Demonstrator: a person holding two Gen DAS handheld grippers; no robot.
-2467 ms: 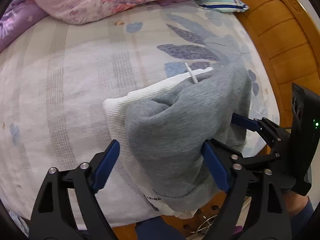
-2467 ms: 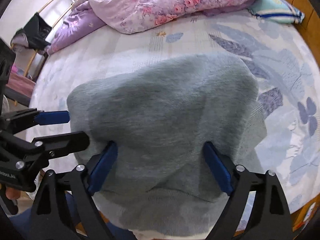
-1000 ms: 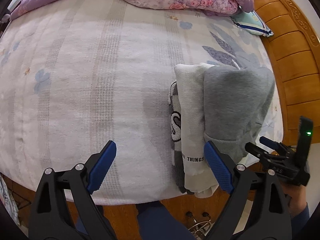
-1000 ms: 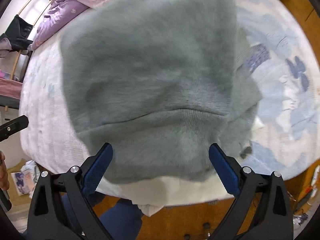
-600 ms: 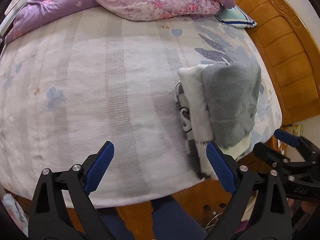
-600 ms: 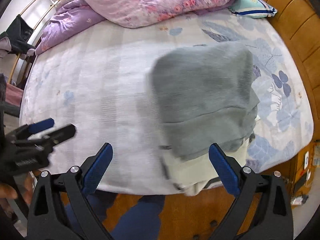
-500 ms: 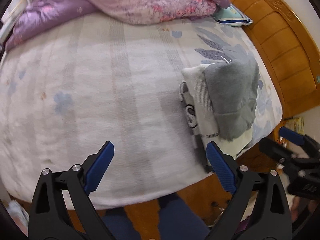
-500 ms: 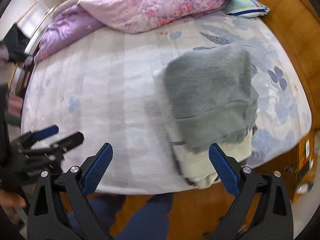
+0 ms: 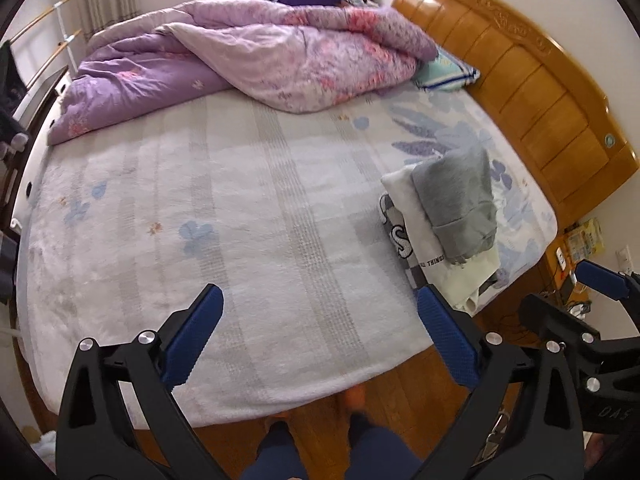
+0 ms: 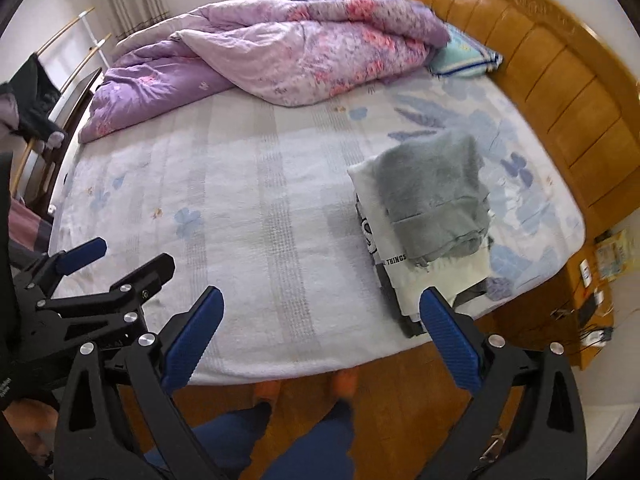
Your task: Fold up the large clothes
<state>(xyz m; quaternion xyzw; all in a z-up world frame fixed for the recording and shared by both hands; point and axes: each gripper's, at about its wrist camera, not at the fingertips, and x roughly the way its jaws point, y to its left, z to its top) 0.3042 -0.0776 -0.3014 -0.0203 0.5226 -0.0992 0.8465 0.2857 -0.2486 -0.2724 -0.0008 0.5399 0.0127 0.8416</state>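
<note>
A folded grey sweatshirt (image 9: 456, 200) (image 10: 434, 196) lies on top of a folded white garment (image 9: 424, 240) (image 10: 388, 252) with black print, stacked at the bed's front right corner. My left gripper (image 9: 318, 324) is open and empty, held back from the bed's front edge above the floor. My right gripper (image 10: 320, 324) is open and empty, also back from the bed. The right gripper also shows in the left wrist view (image 9: 568, 292), and the left gripper in the right wrist view (image 10: 128, 256). Both are well clear of the stack.
A white flowered bedspread (image 9: 240, 220) covers the bed. A rumpled purple duvet (image 9: 260, 64) and a pillow (image 9: 444, 72) lie at the far end. A wooden headboard (image 9: 540, 92) runs along the right. My legs and the wooden floor (image 10: 304, 400) are below.
Both grippers let go of the grey sweatshirt, left it on the stack, and pulled back and up away from the bed. The stack now lies farther off at the right.
</note>
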